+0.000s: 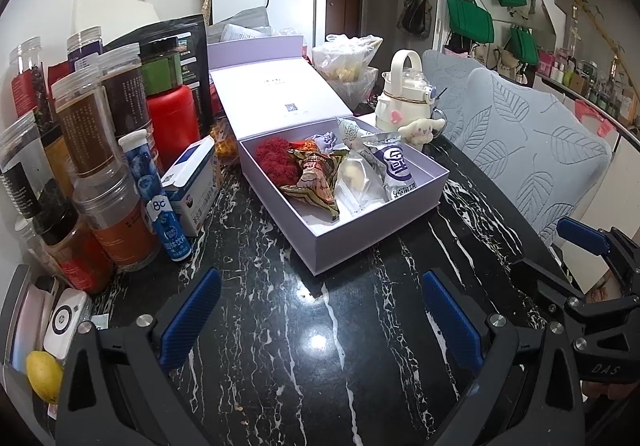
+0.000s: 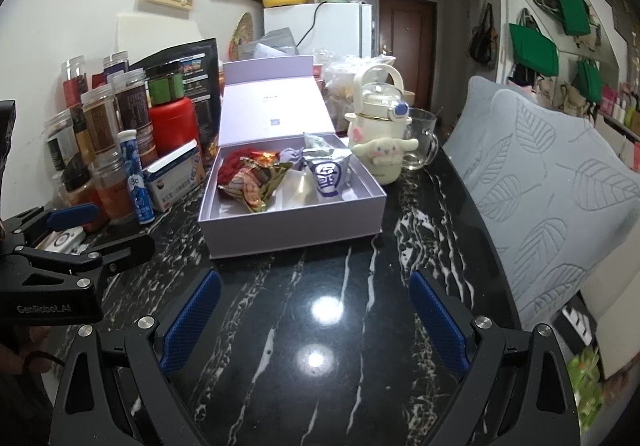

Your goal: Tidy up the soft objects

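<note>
An open lavender box (image 1: 360, 234) (image 2: 292, 234) sits on the black marble table, lid tilted back. Inside lie a red fuzzy item (image 1: 276, 162) (image 2: 230, 166), a crinkled snack bag (image 1: 316, 178) (image 2: 256, 182), a clear pouch (image 1: 356, 182), a white-and-purple packet (image 1: 396, 166) (image 2: 328, 174) and a small lavender soft piece (image 1: 326, 140). My left gripper (image 1: 320, 322) is open and empty in front of the box. My right gripper (image 2: 316, 322) is open and empty, also short of the box. Each gripper shows at the edge of the other's view.
Jars, a red bottle (image 1: 172, 126) and a blue tube (image 1: 152, 194) crowd the table's left. A cream bottle with a plush charm (image 2: 380, 126) and a glass mug (image 2: 422, 142) stand right of the box. A grey leaf-patterned chair (image 2: 540, 186) borders the right edge.
</note>
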`<act>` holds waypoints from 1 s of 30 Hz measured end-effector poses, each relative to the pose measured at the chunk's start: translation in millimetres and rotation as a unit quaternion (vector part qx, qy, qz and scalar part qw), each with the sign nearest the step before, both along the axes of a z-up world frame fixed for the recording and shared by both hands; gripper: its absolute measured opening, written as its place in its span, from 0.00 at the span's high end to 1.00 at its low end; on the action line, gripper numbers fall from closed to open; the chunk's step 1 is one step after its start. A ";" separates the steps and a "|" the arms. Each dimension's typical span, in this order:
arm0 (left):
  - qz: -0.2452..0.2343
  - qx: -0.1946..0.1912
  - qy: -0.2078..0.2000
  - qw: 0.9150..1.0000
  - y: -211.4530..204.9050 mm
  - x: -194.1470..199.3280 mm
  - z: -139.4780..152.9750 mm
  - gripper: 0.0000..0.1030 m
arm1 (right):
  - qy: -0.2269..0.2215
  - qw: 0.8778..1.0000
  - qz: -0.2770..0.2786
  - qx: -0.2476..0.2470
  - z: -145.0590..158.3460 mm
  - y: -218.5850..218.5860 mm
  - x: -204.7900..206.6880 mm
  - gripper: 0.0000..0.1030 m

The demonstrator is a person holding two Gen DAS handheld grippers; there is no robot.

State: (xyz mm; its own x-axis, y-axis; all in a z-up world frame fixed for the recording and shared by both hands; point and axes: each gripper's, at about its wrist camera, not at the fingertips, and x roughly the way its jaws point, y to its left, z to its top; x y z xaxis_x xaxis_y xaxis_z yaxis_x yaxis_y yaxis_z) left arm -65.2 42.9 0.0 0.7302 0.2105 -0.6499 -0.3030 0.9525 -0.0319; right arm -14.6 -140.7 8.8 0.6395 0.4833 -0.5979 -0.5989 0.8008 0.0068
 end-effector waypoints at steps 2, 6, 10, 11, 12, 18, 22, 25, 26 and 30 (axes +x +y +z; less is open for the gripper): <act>0.002 0.001 0.000 1.000 0.8 0.6 -0.1 0.01 | -0.001 1.000 -0.001 -0.001 -0.6 -0.2 1.2 0.07; 0.008 0.006 0.004 1.000 2.0 2.1 -0.7 0.01 | -0.004 1.000 -0.003 -0.003 -1.3 0.3 2.3 0.07; 0.017 0.020 0.005 1.000 1.4 2.2 -3.0 0.01 | -0.003 1.000 -0.003 -0.006 -2.3 0.9 2.1 0.07; 0.017 0.023 0.005 1.000 0.9 2.2 -3.6 0.01 | -0.004 1.000 -0.003 -0.006 -2.6 1.3 2.2 0.07; 0.016 0.022 0.006 1.000 0.7 2.7 -4.2 0.01 | -0.003 1.000 -0.003 -0.007 -3.1 1.3 2.3 0.07; 0.010 0.020 0.013 1.000 -1.7 4.7 -4.5 0.01 | 0.001 1.000 -0.005 -0.007 -5.3 1.0 4.5 0.07; 0.002 0.019 0.014 1.000 -5.1 7.3 0.2 0.01 | 0.003 1.000 -0.008 -0.001 -1.1 -2.3 7.4 0.07; 0.001 0.021 0.010 1.000 -6.0 7.3 5.2 0.01 | 0.002 1.000 -0.010 -0.002 2.4 -4.5 6.9 0.07; 0.000 0.021 0.010 1.000 -6.1 7.2 6.3 0.01 | 0.002 1.000 -0.010 -0.002 2.8 -5.1 6.8 0.07; 0.005 0.024 0.012 1.000 -5.1 6.6 8.4 0.01 | -0.001 1.000 -0.011 -0.004 4.3 -8.1 2.5 0.07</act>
